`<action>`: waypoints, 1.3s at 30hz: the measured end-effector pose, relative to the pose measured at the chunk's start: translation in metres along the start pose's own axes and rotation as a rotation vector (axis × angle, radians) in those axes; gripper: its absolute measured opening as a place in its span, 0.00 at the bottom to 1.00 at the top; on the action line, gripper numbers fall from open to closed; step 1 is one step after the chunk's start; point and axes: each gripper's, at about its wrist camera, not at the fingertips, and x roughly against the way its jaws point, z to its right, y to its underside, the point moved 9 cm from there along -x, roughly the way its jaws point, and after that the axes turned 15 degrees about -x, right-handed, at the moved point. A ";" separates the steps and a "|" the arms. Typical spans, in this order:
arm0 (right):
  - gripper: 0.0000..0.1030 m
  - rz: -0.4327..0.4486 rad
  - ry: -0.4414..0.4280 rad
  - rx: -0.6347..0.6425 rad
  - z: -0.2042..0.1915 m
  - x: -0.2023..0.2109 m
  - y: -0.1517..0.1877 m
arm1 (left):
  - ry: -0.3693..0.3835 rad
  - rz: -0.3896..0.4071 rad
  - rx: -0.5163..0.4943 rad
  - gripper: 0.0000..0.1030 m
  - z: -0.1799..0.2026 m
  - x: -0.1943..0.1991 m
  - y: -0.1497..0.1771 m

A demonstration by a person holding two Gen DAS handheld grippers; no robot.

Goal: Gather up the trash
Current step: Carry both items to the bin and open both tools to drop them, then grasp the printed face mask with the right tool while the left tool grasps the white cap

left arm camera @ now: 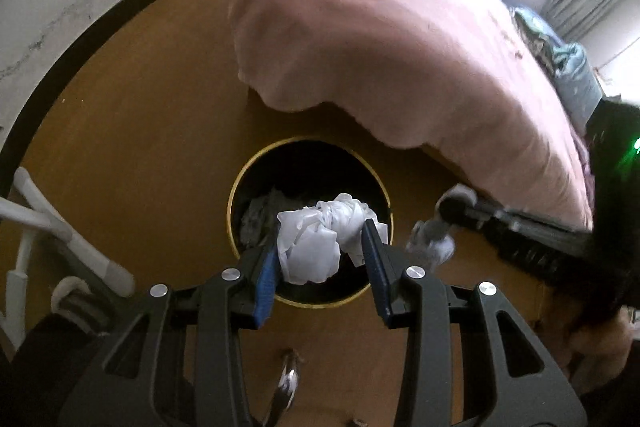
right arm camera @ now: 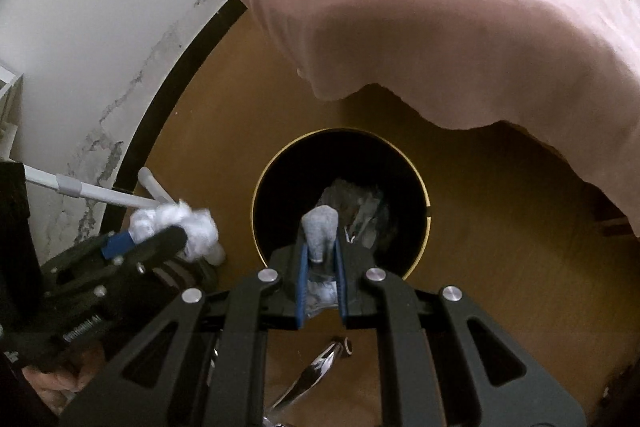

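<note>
Item: round black bin (left arm camera: 240, 187) with a gold rim, standing on the brown floor (left arm camera: 140, 147) beside a bed draped in a pink sheet (left arm camera: 380, 27); some grey crumpled trash already lies at its bottom. Left gripper (left arm camera: 324, 247): jaws part-open yet bearing on both flanks of a crumpled white plastic wad (left arm camera: 316, 243), which sits between the blue pads, directly over the bin's mouth in the left wrist view. Right gripper (right arm camera: 320, 251): jaws drawn in narrow upon a small grey object (right arm camera: 320, 227), upright, its long axis running along the fingers; what it is cannot be told. It hangs over the near rim of the bin, tip toward the opening. Governing relation: both held pieces lie above or just inside the circle of the rim, the bin straight below and ahead of each pair of jaws; the left load appears the better centred, the right one nearer the edge. Judgement: the drop is at hand, and the grey piece may want carrying slightly further forward to clear the rim. Also noted: white tubular frame (left arm camera: 72, 239) by the wall; a shiny wrapper (right arm camera: 316, 371) on the floor near the person.
</note>
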 end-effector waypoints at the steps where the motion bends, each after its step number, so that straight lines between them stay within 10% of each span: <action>1: 0.12 0.000 0.002 0.005 -0.001 0.000 0.000 | -0.001 0.008 -0.002 0.37 -0.001 -0.003 -0.001; 9: 0.12 0.035 -0.003 0.019 -0.004 0.007 -0.004 | 0.006 -0.006 -0.003 0.38 0.003 -0.008 0.007; 11: 0.12 0.043 -0.006 0.019 -0.006 0.009 -0.006 | 0.010 -0.005 -0.011 0.45 0.005 -0.008 0.006; 13: 0.12 0.053 -0.012 0.019 -0.007 0.011 -0.006 | 0.010 -0.006 -0.012 0.74 0.007 -0.008 0.005; 16: 0.14 0.052 -0.025 0.024 -0.008 0.014 -0.003 | -0.001 0.007 -0.010 0.78 0.006 -0.005 0.005; 21: 0.61 0.080 -0.033 0.034 -0.012 0.021 -0.004 | 0.003 0.009 0.020 0.78 0.002 -0.001 0.009; 26: 0.61 0.122 -0.037 0.046 -0.017 0.036 -0.008 | 0.001 0.062 0.044 0.79 -0.002 0.015 0.007; 32: 0.82 0.260 -0.005 0.101 -0.033 0.087 -0.015 | -0.102 0.163 -0.035 0.90 0.002 0.088 0.000; 39: 0.87 0.383 -0.140 0.241 -0.127 0.168 0.008 | -0.285 0.265 -0.232 0.93 0.006 0.265 0.019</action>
